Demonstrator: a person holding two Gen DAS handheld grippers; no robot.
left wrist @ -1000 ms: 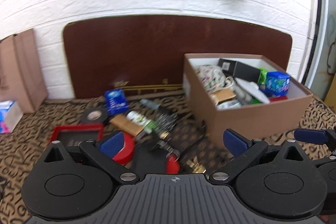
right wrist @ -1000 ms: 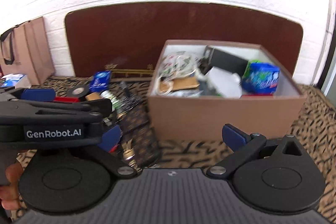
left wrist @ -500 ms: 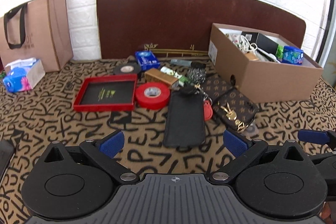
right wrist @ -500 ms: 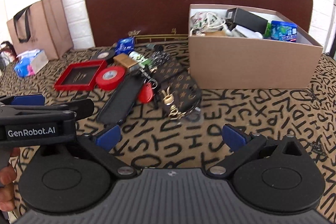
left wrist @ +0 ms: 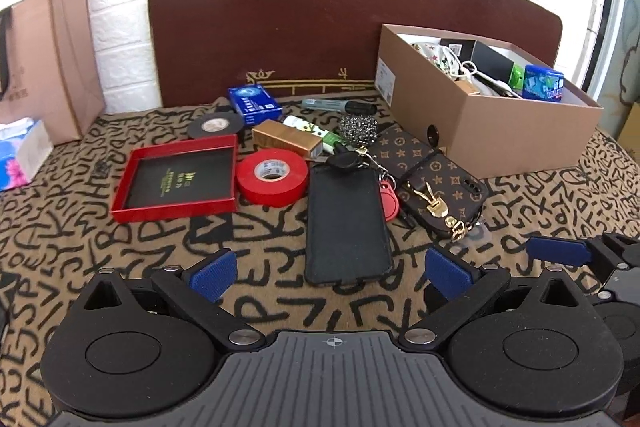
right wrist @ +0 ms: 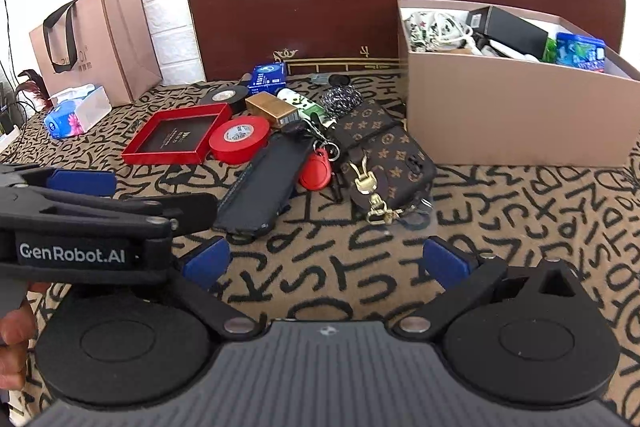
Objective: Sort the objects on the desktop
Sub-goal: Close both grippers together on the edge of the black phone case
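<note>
Several things already sit in the cardboard box (left wrist: 500, 131), but most remain beside it on the patterned table (left wrist: 120, 239): red tape (left wrist: 272, 177), black case (left wrist: 346, 227), brown pouch (left wrist: 432, 183). Left gripper (left wrist: 332, 273) and right gripper (right wrist: 326, 263) hover spread wide, holding nothing.

We pulled both grippers back and up from box (left wrist: 492, 131). A second ago box filled both views, things in front blurry. Now whole pile shows sharp: red tape (left wrist: 272, 175), red tray (left wrist: 176, 177), black case (left wrist: 346, 223), brown purse (left wrist: 432, 179). Left gripper (left wrist: 330, 273) and right gripper (right wrist: 326, 261) hang wide open above cloth.
</note>
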